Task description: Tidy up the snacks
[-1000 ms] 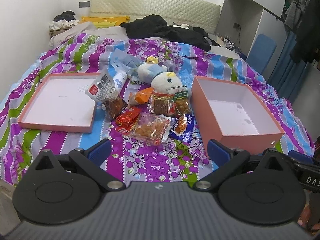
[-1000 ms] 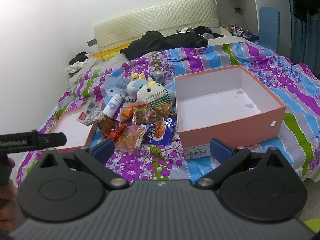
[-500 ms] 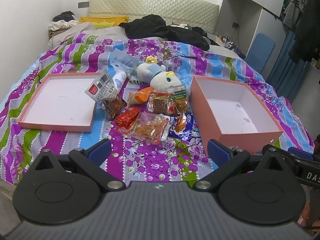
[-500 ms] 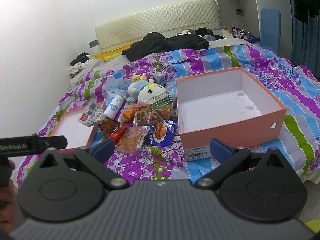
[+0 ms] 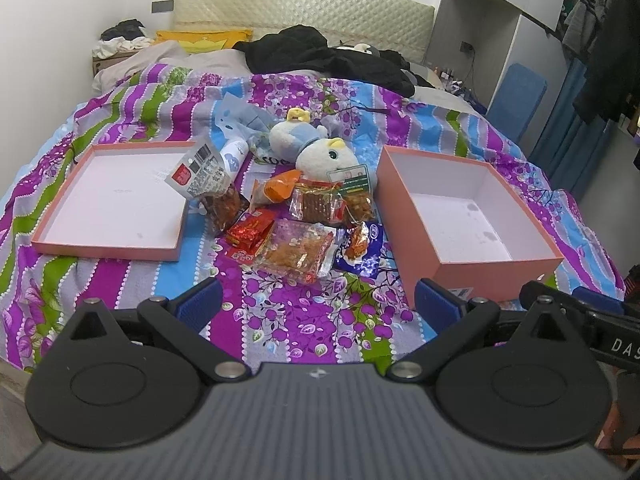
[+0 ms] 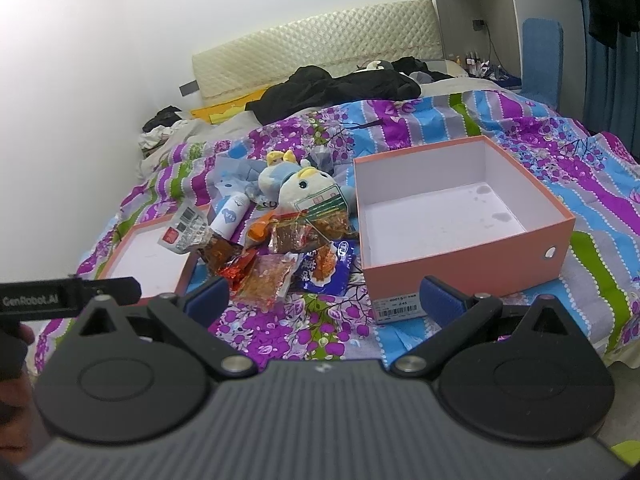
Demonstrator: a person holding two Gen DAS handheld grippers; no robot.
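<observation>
From my left wrist camera, my left gripper hangs over the near edge of the bed, its blue-padded fingers spread wide with nothing between them. The snacks lie in a loose heap at the middle of the striped floral bedspread, between the shallow box lid on the left and the deep pink box on the right. I can pick out a red packet, a clear bag of orange-brown pieces, and a blue packet just beside the box's near left corner. A grey barcode packet leans over the lid's far right corner. A plush duck lies at the far side of the heap, its lower body hidden by wrappers. The print on the wrappers is too small to read. At the right edge, a black bar of my other gripper is cut off by the frame.

From my right wrist camera, my right gripper also stands wide open and holds nothing. The pink box sits straight ahead, a label on its near wall partly hidden by my right finger. The snack heap lies to its left. The lid is mostly hidden behind my left gripper's bar, and part of a hand shows blurred at the left edge.
</observation>
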